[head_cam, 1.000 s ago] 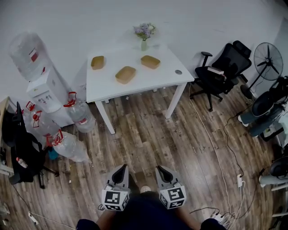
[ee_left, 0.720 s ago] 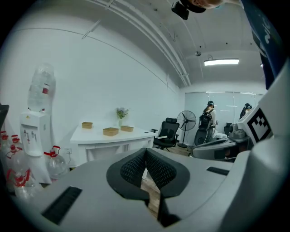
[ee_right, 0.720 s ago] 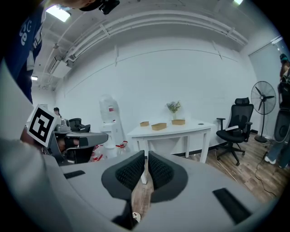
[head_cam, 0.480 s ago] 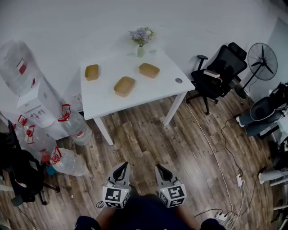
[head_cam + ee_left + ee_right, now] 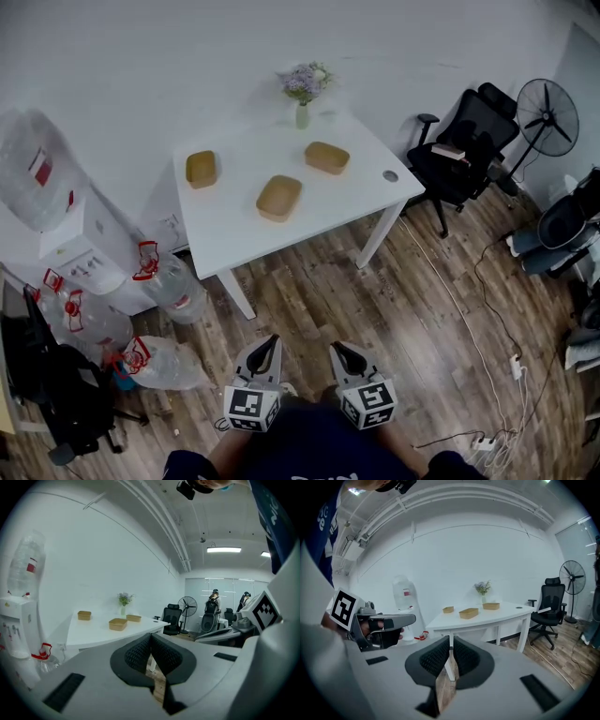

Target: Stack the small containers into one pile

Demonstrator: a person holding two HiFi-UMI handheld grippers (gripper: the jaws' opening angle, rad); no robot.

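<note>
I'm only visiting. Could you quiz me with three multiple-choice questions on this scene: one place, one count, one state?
1. Where is the vase of flowers? A on the floor; B at the far edge of the white table; C on the office chair.
2. How many brown containers lie on the table? A two; B five; C three.
3. How are the left gripper and right gripper? A shut, empty; B wide open; C each holding a container.
Answers: B, the vase stands behind the containers; C, three lie apart, unstacked; A, each gripper view shows pads together with nothing between.
</note>
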